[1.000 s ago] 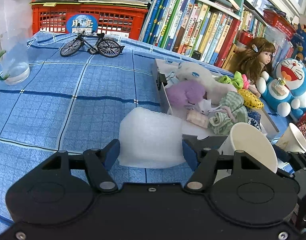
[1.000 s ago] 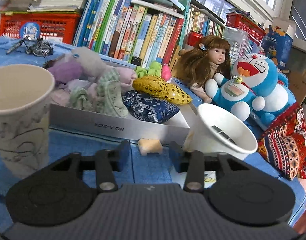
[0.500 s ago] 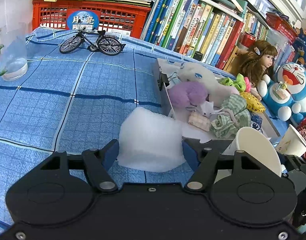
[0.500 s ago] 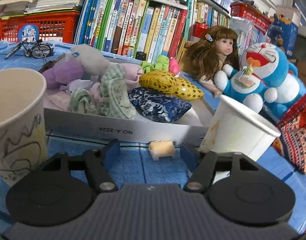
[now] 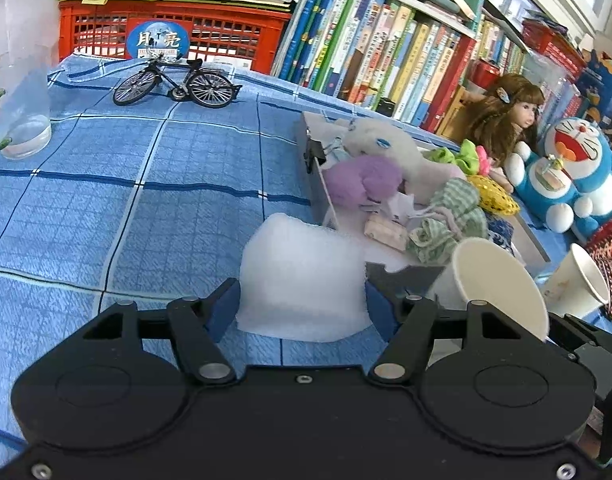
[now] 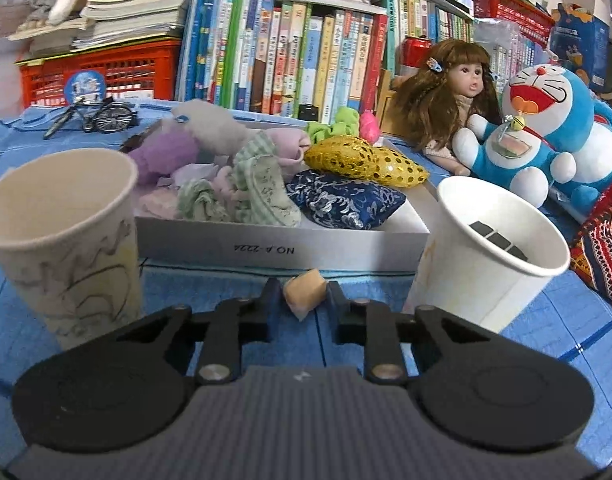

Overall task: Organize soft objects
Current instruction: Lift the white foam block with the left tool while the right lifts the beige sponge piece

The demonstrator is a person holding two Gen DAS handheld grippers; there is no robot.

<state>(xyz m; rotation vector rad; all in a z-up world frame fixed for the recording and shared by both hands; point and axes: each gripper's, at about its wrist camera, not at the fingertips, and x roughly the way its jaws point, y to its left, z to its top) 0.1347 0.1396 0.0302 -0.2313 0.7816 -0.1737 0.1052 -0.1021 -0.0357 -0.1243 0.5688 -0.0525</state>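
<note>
Two paper cups (image 6: 70, 236) (image 6: 489, 252) flank the right gripper (image 6: 304, 300), leaving a narrow lane up to the white cardboard box's wall (image 6: 282, 246). Its jaws pinch a small tan foam block (image 6: 306, 290) tilted just before that wall. Leftward, open blue checked tablecloth (image 5: 106, 200) spreads beside the left gripper (image 5: 302, 304), whose wide-spread jaws touch both sides of a fluffy white wad (image 5: 302, 276).

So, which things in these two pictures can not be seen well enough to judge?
- Left wrist view: the near base of the white foam is hidden by the left claw; grip contact unclear.
- Right wrist view: the underside of the small yellow sponge is hidden between the right claw fingers.
- Right wrist view: the dark strips inside the right paper cup are unidentifiable.
</note>
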